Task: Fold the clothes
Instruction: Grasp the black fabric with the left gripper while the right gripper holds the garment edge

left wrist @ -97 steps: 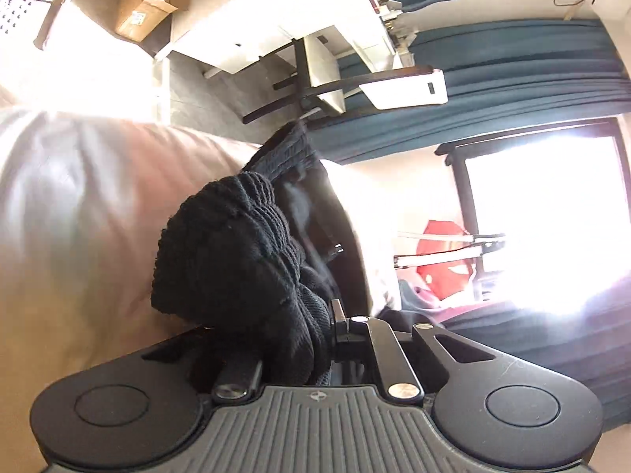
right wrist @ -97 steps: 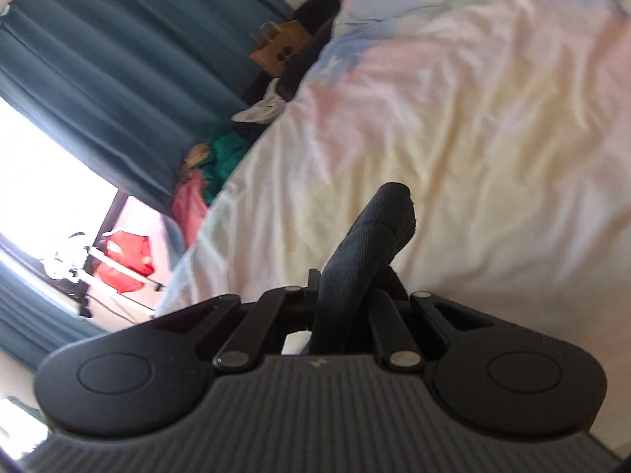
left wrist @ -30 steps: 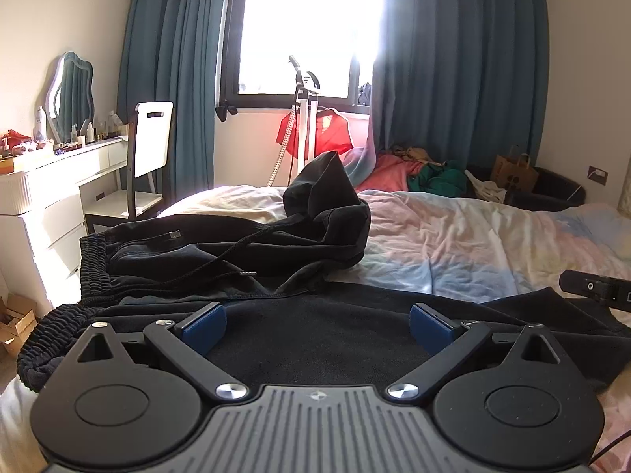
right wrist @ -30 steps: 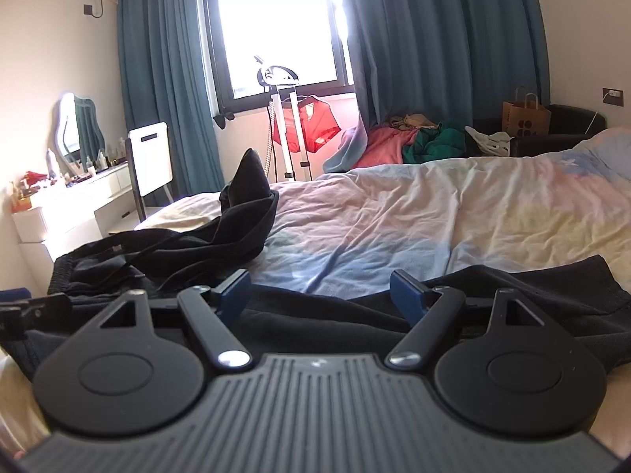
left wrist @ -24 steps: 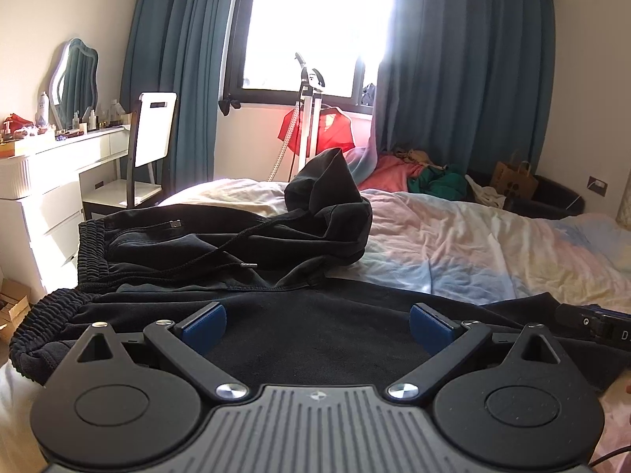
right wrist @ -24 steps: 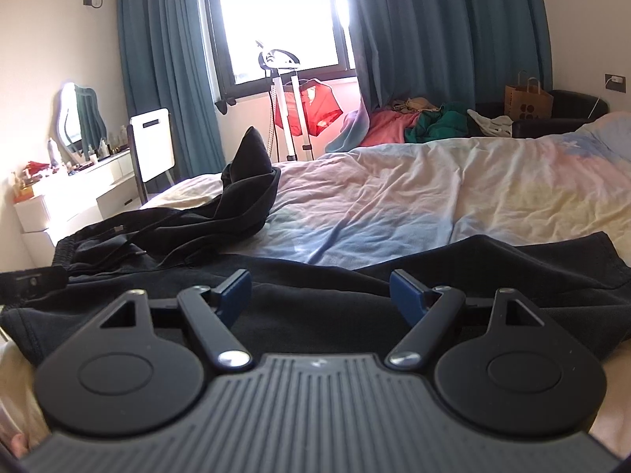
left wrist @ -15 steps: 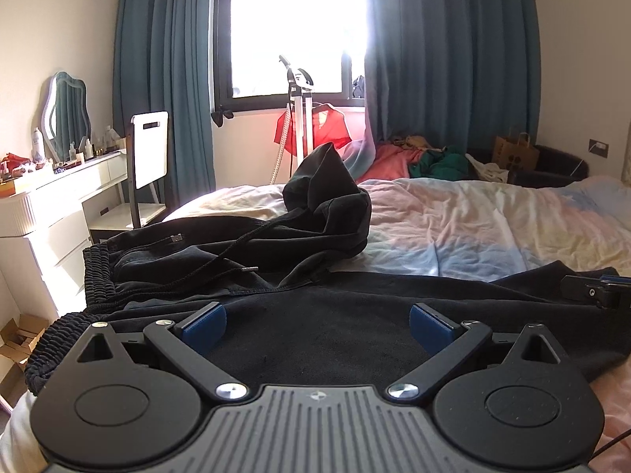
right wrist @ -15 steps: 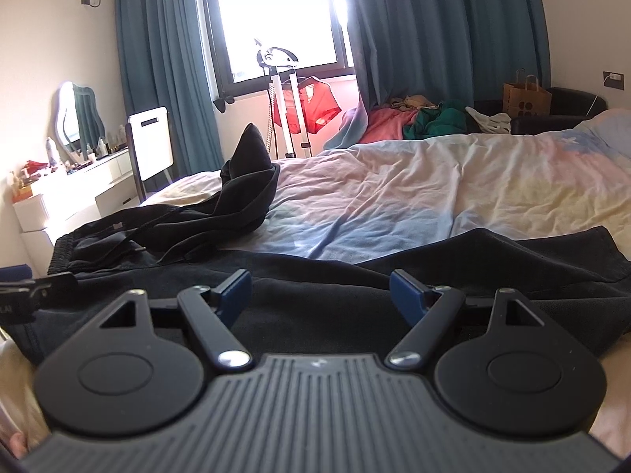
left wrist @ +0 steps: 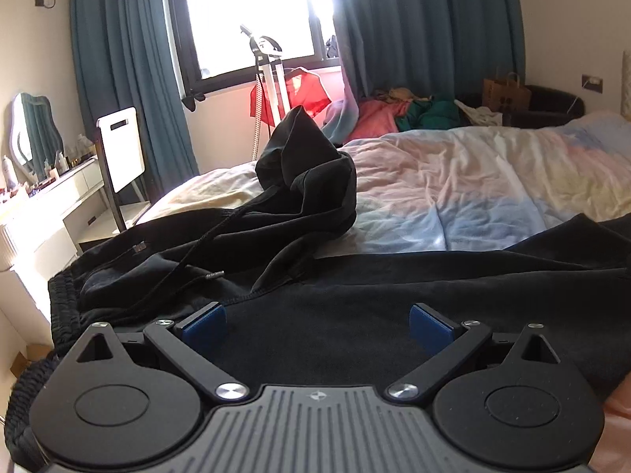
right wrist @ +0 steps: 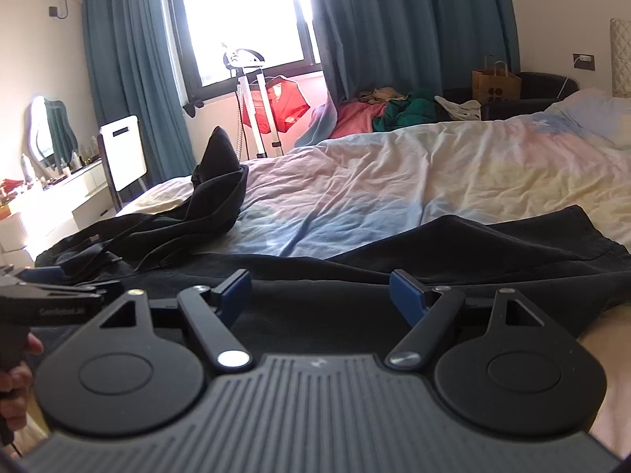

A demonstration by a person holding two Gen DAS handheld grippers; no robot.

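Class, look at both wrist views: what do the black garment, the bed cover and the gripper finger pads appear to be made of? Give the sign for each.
Black garment: soft matte knit, probably cotton fleece; it slumps in folds and has a ribbed elastic hem.
Bed cover: thin woven cloth, likely cotton; fine creases, pastel print.
Finger pads: blue, matte, possibly rubber or foam; unclear.

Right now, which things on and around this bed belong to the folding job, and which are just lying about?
For the job:
- black hoodie, spread across the bed's near edge
- left gripper, jaws open
- right gripper, jaws open

Lying about:
- red garment hanging by the window
- heap of clothes past the bed
- paper bag
- white chair
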